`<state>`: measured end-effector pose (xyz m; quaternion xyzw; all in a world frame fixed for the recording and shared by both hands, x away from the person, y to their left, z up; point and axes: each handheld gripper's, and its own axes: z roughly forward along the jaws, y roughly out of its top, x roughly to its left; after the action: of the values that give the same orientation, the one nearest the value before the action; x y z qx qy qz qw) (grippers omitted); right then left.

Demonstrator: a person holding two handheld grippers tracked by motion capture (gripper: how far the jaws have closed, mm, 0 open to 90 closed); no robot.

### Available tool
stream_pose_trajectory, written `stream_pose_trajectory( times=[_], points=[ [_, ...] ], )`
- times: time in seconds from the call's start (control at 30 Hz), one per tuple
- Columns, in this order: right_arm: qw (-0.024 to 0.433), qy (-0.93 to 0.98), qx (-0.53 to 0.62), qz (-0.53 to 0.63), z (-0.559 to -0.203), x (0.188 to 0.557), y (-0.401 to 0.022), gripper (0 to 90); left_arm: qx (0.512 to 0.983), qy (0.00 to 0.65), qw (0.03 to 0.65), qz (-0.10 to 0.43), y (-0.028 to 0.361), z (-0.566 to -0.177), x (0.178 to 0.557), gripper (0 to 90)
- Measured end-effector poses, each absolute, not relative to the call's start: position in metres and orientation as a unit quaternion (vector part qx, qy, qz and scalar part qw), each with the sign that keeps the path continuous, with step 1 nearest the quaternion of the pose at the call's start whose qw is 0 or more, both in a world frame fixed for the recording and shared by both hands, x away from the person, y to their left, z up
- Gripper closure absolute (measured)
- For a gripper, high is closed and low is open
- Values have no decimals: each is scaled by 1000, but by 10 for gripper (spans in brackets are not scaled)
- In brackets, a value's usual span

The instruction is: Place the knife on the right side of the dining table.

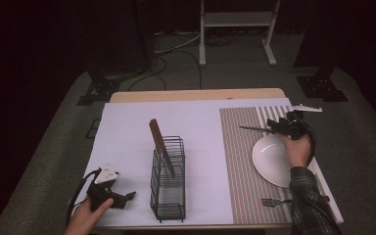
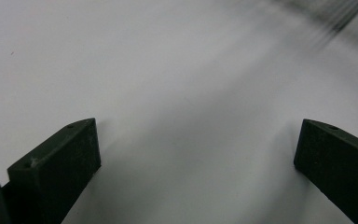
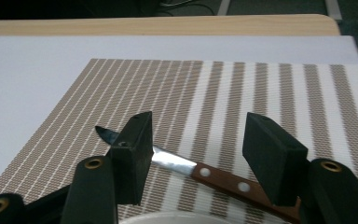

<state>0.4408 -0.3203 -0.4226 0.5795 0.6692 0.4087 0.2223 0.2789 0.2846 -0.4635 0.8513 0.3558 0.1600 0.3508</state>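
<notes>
A knife (image 3: 214, 175) with a riveted brown handle lies on the striped placemat (image 3: 261, 84), just beyond the white plate (image 1: 269, 161). My right gripper (image 3: 198, 126) hovers over it with jaws apart. The blade runs behind one jaw and the handle under the other, along the gap, so no pad presses on it. From above, the right gripper (image 1: 280, 128) is at the plate's far edge and the blade (image 1: 250, 129) points left. My left gripper (image 1: 127, 197) rests low at the near left, and in its own view the left gripper (image 2: 199, 125) is open over bare white sheet.
A black wire rack (image 1: 169, 196) stands mid-table with a brown-handled utensil (image 1: 157, 137) leaning in it. A fork (image 1: 274, 201) lies on the placemat (image 1: 240, 161) near the front edge. The white sheet (image 1: 127, 132) covers the left side.
</notes>
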Motion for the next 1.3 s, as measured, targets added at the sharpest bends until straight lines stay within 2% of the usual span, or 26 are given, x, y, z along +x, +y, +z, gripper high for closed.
stream_pose_trajectory(
  times=[0.13,0.37,0.5,0.87,1.23,1.3],
  points=[
    [212,680,571,408,-424,444,-308,496,851,356,351,160,285,-463,279,0],
    [200,710,553,387,-427,460,-283,783,851,356,351,160,285,-463,279,0],
    [186,718,557,374,-431,472,-275,883,851,356,351,160,285,-464,279,0],
    [164,741,565,324,-445,490,-262,896,851,356,351,160,285,-464,279,0],
    [157,744,565,320,-446,488,-263,894,851,356,351,160,285,-464,279,0],
    [161,742,564,325,-445,486,-264,845,851,356,351,160,285,-464,279,0]
  ],
)
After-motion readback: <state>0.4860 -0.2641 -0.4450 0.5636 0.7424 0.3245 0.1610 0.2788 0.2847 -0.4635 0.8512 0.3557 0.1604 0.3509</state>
